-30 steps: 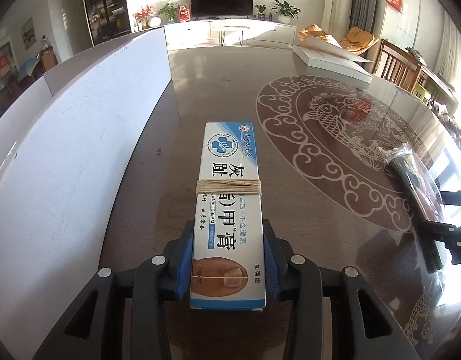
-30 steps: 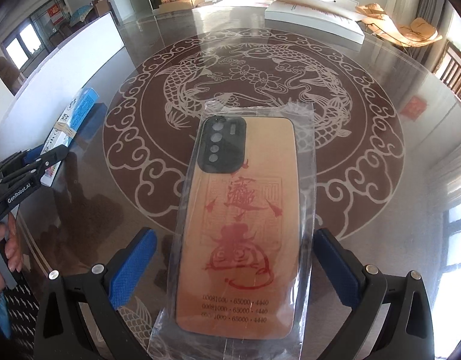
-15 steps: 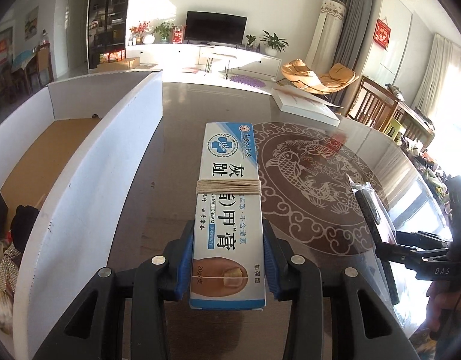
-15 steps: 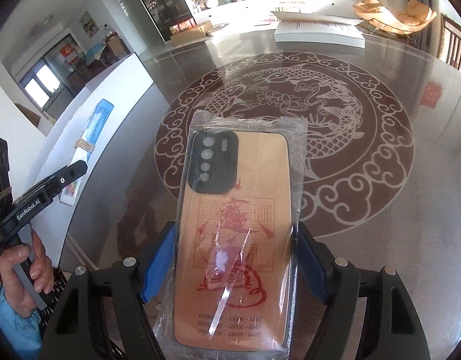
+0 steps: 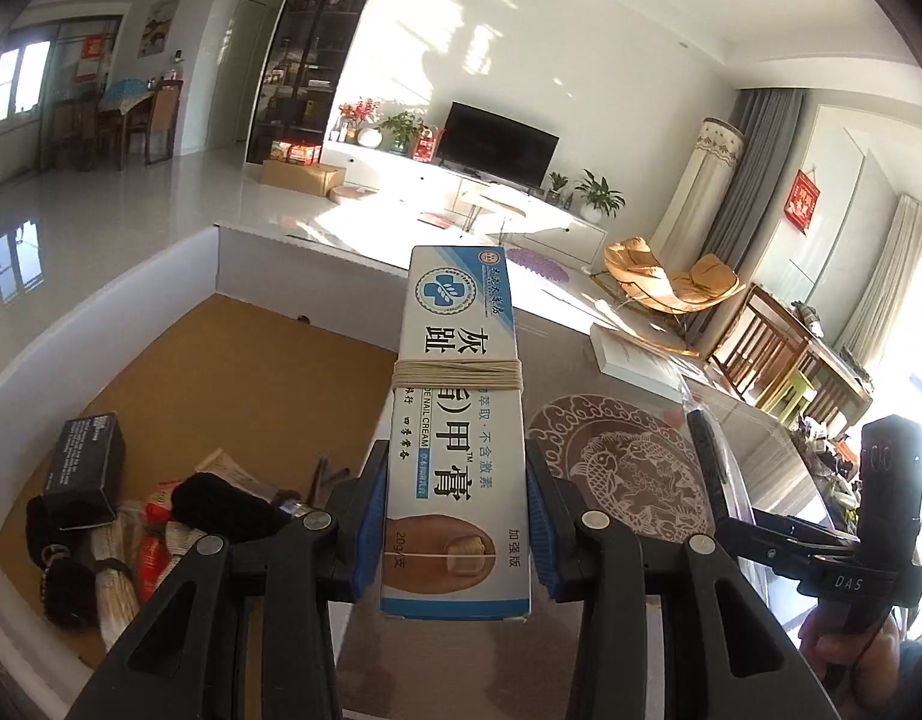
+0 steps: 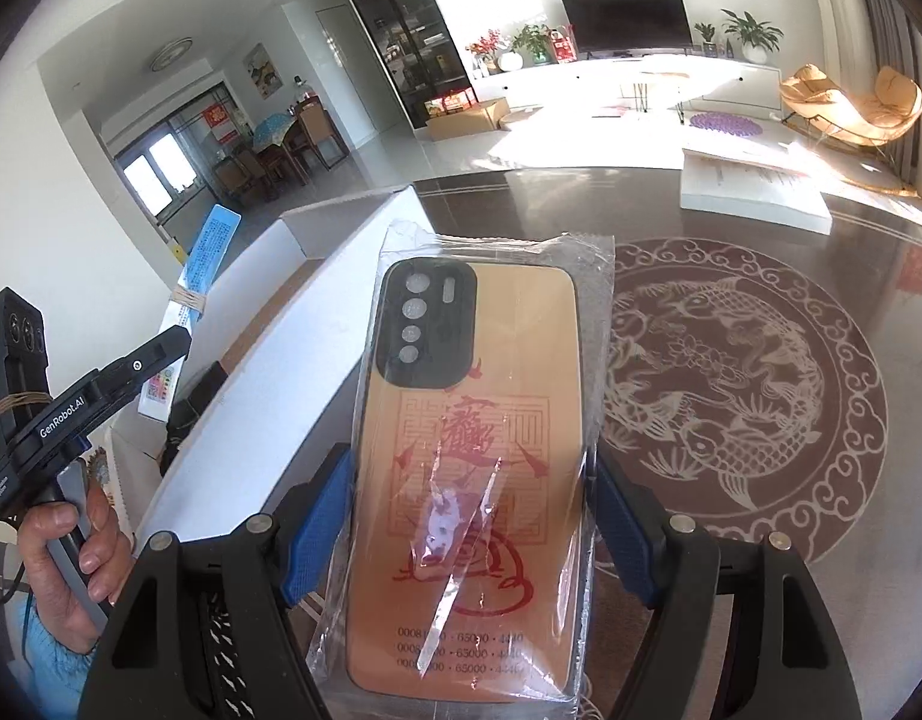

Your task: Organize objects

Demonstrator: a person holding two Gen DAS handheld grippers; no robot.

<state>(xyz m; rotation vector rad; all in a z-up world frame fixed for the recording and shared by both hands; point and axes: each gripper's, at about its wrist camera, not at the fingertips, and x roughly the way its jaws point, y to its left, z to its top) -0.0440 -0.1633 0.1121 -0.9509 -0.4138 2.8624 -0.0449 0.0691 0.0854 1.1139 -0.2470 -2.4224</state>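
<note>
- Two claws are up off the counter (image 6: pixel 761 228), each clamped on one thing.
- Left claw (image 5: pixel 455 531) has its blue pads pressed to both long sides of a cream box (image 5: pixel 458 438), a white-and-blue carton with a rubber band (image 5: pixel 458 373) wound round its middle.
- That carton is held level in the air, its far end over the near wall of a white bin (image 5: pixel 269 258) with a brown floor.
- Inside the bin, at the near left, lie a black box (image 5: pixel 86 462), some black fabric (image 5: pixel 227 507) and a few bundled items too jumbled to tell apart.
- Right claw (image 6: pixel 461 531) grips a phone case (image 6: pixel 467 468), tan with red print and a black camera block, sealed in a clear bag (image 6: pixel 593 312).
- The case is lifted above the dark counter, beside the bin's right wall and left of the fish medallion (image 6: pixel 743 396).
- From the right wrist view, the left claw shows at the far left with the carton over the bin, a hand (image 6: pixel 71 558) round its handle.
- A white flat book (image 6: pixel 755 192) lies at the counter's far side.
</note>
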